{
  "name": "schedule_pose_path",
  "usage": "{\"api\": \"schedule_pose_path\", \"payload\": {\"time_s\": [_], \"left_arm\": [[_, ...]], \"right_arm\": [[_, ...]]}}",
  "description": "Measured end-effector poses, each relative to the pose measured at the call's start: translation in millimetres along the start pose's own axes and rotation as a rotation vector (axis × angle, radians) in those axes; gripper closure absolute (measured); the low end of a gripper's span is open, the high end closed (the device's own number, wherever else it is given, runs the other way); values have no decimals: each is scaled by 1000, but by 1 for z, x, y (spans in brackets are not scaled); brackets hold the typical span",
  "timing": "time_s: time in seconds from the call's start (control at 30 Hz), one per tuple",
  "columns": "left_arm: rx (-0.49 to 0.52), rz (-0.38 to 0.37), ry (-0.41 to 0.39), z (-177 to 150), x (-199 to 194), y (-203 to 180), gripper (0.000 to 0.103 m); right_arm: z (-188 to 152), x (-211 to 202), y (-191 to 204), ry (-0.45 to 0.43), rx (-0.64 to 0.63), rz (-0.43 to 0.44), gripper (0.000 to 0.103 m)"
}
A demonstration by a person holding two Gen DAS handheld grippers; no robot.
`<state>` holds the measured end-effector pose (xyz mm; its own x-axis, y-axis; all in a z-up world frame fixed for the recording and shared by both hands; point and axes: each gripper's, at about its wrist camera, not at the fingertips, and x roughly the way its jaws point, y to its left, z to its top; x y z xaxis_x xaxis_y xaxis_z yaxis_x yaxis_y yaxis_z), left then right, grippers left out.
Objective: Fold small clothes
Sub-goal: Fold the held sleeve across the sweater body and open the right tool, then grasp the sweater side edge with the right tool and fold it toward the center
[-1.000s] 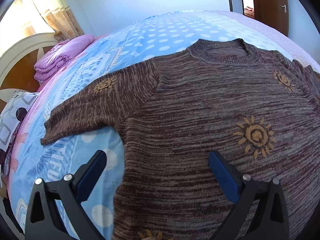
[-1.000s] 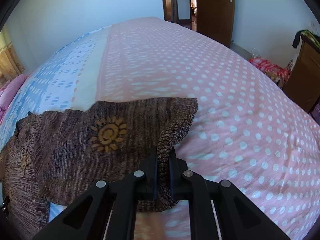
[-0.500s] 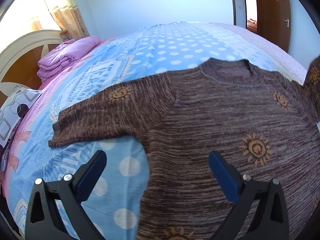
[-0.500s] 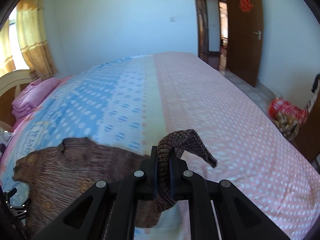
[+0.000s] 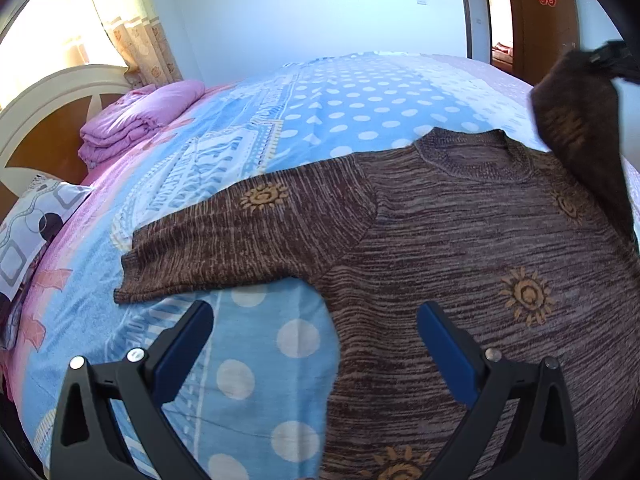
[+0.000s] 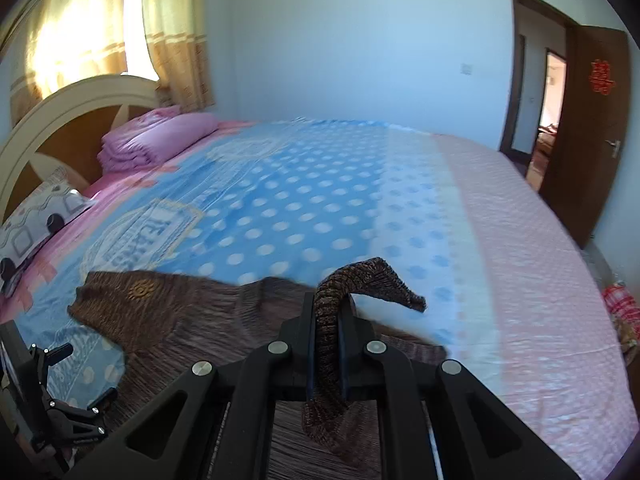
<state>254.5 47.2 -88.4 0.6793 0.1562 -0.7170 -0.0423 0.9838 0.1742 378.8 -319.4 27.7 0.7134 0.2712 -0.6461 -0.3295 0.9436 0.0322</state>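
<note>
Right up close, my right gripper (image 6: pixel 327 322) is clamping the cuff of the sweater's right sleeve (image 6: pixel 362 280), with the knit bunched up between the pads and the loose end flopping over the top. I'm holding that sleeve up off the bed, and in the left camera it's hanging as a dark flap (image 5: pixel 576 120) at the top right. My left gripper (image 5: pixel 314 334) is hovering with its jaws spread wide and nothing in them, straddling the sweater's side edge just under the armpit.

A bit further out, the brown sweater (image 5: pixel 460 248) is lying flat and face up on the bedspread (image 5: pixel 320 120), the other sleeve (image 5: pixel 240 240) stretched out toward the headboard side and the collar (image 5: pixel 472 152) pointing at the far wall.

What I'm aiming for, I reckon: carrying the cuff across the chest and laying it flat, so the fold line is running straight down from the shoulder. I'm thinking the grip should stay tight until the cuff is resting on the body, since knit sags and twists easily. The left one could be pinning the body so it isn't dragging along.

Way back, a folded pink blanket (image 5: pixel 136 124) is sitting by the headboard (image 6: pixel 72 120).
</note>
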Motion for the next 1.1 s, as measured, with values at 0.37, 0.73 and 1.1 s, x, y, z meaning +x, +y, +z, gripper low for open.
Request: {"api": "schedule_pose_path", "payload": {"time_s": [0.37, 0.73, 1.1], "left_arm": [[-35, -97, 122, 3, 12, 17, 13], [-37, -241, 159, 52, 16, -49, 31], [-27, -256, 226, 58, 76, -120, 64]], "right_arm": [[-114, 95, 94, 222, -101, 230, 42], [-182, -7, 18, 216, -89, 111, 37], [-236, -35, 16, 114, -124, 60, 28]]}}
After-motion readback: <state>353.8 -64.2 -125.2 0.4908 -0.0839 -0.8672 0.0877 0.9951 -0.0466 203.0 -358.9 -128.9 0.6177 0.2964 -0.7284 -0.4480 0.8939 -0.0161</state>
